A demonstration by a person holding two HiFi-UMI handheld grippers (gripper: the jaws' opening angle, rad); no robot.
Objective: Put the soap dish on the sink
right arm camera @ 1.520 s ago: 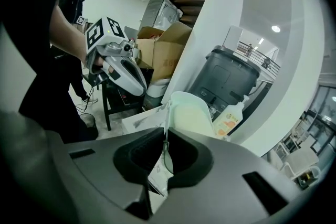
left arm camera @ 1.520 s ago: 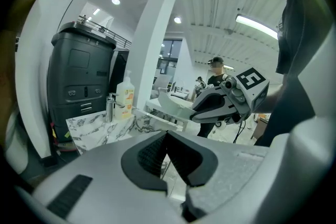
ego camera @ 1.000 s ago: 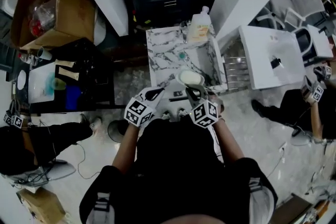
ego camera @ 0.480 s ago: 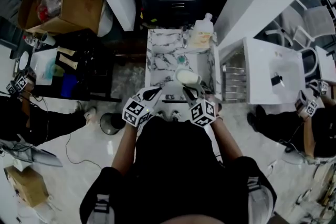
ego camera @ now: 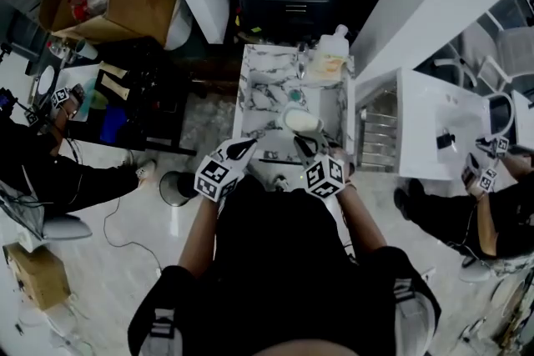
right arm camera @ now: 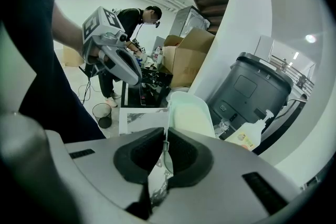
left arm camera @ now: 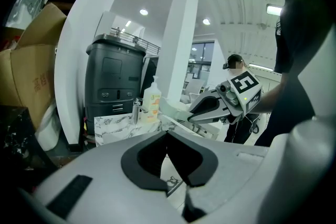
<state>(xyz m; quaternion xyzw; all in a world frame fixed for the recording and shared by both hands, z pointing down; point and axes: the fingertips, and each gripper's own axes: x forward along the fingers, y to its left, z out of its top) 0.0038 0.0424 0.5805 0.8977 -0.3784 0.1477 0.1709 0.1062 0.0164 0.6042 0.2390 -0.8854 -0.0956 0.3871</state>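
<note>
Closest to the person, the left tool (left arm camera: 167,132) has its jaws pressed together with nothing between them, so it is idle. Beside it, the right tool (right arm camera: 166,136) is clamped on the near rim of the pale soap dish (right arm camera: 191,113), which stands out ahead of the jaws. The dish looks to be carried above the marble-patterned sink (ego camera: 257,87), over its near right part and not yet set down. My reading is that the carry is nearly over and placing is the step in hand. The next move calls for lowering the dish flat onto a bare stretch of the counter, short of the faucet (ego camera: 300,62) and the pump bottle (ego camera: 332,54) at the far edge, before the jaws part. Only the right gripper view shows the grip is on the rim alone. Only the head view shows where the dish hangs over the sink. The left gripper view gives a side look at the right tool with the dish.
</note>
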